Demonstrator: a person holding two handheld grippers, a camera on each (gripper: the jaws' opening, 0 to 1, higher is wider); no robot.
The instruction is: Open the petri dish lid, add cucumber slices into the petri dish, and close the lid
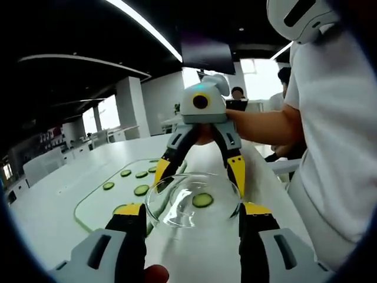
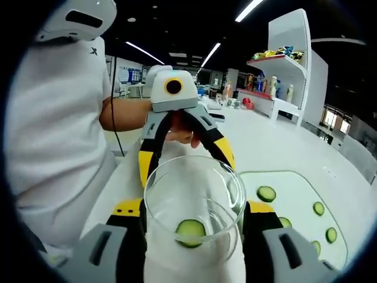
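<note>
Left gripper view: the left hand-held gripper grasps the clear round glass petri dish between its yellow-tipped jaws; one cucumber slice lies inside at 3 o'clock. At 12 o'clock the right hand-held gripper faces it, partly masking the white worktop. At 9 o'clock a pale green-rimmed cutting board carries further slices. Right gripper view: the right hand-held gripper grasps the transparent lid above the dish.

Grey-bodied left gripper and right gripper with 2 black jaws each, yellow-tipped; yellow-ringed round lens housing on top; white short-sleeved shirt worn by the person
</note>
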